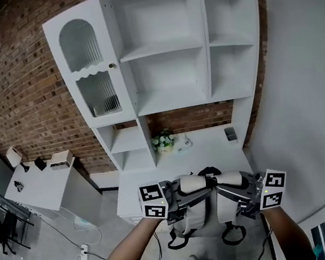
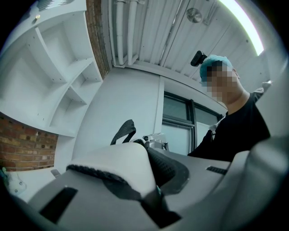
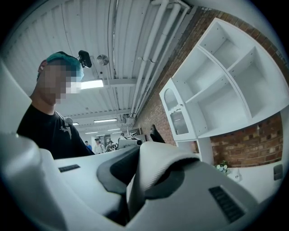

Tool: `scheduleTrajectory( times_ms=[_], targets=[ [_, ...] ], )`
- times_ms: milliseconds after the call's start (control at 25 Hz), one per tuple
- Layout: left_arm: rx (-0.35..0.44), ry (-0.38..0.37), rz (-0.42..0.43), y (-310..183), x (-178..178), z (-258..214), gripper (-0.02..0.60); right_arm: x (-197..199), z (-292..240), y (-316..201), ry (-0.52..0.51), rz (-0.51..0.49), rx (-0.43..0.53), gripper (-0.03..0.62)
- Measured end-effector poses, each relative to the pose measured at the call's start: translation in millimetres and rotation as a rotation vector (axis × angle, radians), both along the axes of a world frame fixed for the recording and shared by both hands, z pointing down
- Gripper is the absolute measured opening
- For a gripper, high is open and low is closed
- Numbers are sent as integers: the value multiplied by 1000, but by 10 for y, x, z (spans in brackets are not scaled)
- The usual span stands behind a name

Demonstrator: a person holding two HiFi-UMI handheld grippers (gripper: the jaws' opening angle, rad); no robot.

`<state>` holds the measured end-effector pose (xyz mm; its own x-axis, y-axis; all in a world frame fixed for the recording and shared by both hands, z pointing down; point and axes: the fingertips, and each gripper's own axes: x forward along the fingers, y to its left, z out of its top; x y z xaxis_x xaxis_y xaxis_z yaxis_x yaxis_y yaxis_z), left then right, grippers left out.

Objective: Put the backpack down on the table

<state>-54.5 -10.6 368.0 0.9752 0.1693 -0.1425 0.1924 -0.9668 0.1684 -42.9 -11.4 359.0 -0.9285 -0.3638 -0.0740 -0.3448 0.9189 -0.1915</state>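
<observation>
In the head view a white and grey backpack (image 1: 204, 213) hangs in front of me, held up by its two padded shoulder straps. My left gripper (image 1: 173, 201) is shut on the left strap (image 1: 191, 184), and my right gripper (image 1: 242, 196) is shut on the right strap (image 1: 229, 178). The white table (image 1: 212, 148) lies just beyond the pack, under the shelf unit. In the left gripper view the white strap (image 2: 118, 165) with black mesh backing is pinched in the left gripper (image 2: 151, 196). In the right gripper view the strap (image 3: 158, 166) is pinched in the right gripper (image 3: 128, 200).
A tall white shelf unit (image 1: 164, 49) stands on the table against a brick wall. On the tabletop are a small flower pot (image 1: 162, 140), a white object (image 1: 184, 144) and a dark cup (image 1: 230, 133). A second white table (image 1: 39, 185) stands at left; a power strip (image 1: 83, 248) lies on the floor.
</observation>
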Motion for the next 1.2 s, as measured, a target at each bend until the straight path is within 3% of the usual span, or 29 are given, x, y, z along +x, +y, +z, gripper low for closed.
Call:
scheduleTrajectory(
  times_ms=[560,1200],
  targets=[
    [-18,0,-16,-646,-193,-79,52,-198,-88,-645,-8,20,10,49],
    [-14,-6,-109,-1608,101,-122,52,91,-139,-1548,-24,-90,34,49]
  ],
)
